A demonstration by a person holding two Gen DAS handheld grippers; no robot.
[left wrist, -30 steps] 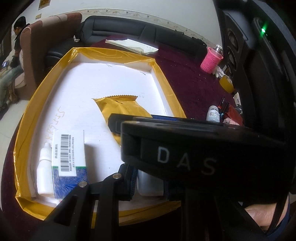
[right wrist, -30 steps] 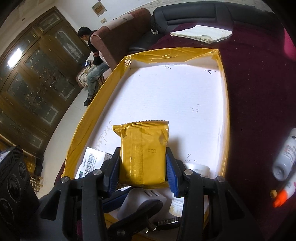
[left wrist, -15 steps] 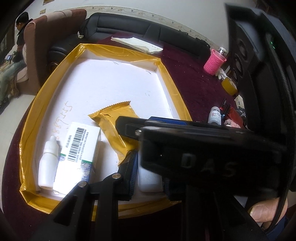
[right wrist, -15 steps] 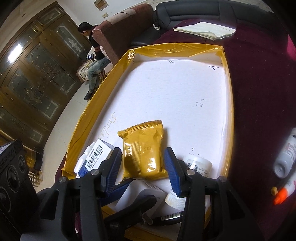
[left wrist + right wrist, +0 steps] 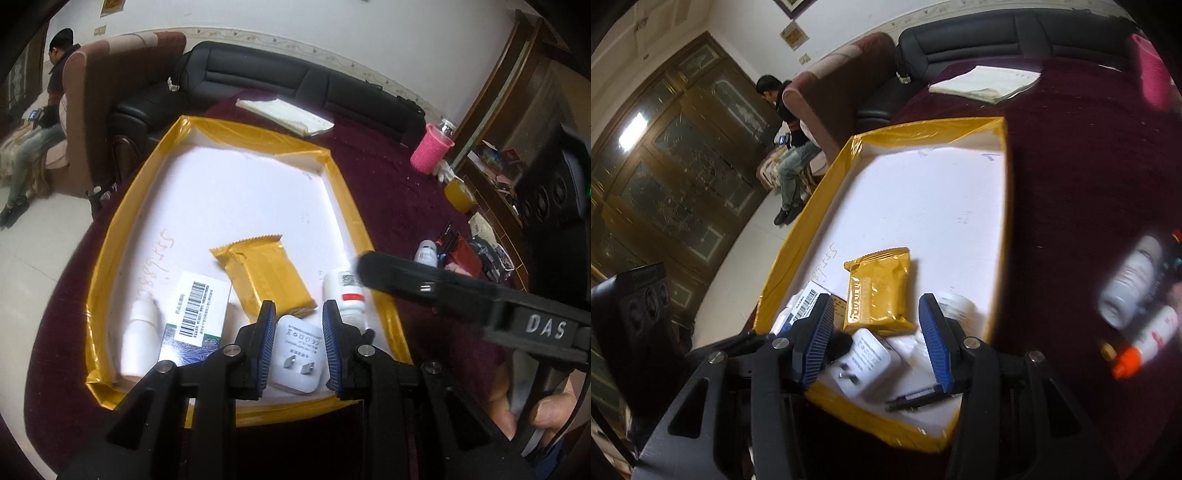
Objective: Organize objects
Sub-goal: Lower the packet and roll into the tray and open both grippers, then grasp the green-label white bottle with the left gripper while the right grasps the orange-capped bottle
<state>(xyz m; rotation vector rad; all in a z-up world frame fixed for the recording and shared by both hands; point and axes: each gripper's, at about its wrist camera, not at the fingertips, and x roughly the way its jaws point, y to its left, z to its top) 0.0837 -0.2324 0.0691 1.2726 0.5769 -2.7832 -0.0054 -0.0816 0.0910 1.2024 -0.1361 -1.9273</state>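
Note:
A white tray with a yellow-taped rim (image 5: 347,206) lies on a maroon cloth. In it are a yellow snack pack (image 5: 266,273), a box with a barcode (image 5: 195,314), a white dropper bottle (image 5: 140,332) and a white pill bottle with a red label (image 5: 347,295). My left gripper (image 5: 299,325) is shut on a white charger plug (image 5: 297,354), prongs facing the camera, over the tray's near edge. My right gripper (image 5: 875,343) stands open, pulled back from the snack pack (image 5: 879,291), with nothing pressed between its blue pads. The charger (image 5: 868,358) shows below it.
A dark pen (image 5: 916,397) lies in the tray's near corner. Right of the tray, a white bottle (image 5: 1130,284) and an orange-capped bottle (image 5: 1145,343) lie on the cloth. Farther back are a pink cup (image 5: 430,147) and papers (image 5: 288,114). A person (image 5: 37,129) sits far left.
My right gripper let go of the yellow snack pack, which now lies in the tray, and drew back. The left gripper rose a little, with the charger still between its pads.

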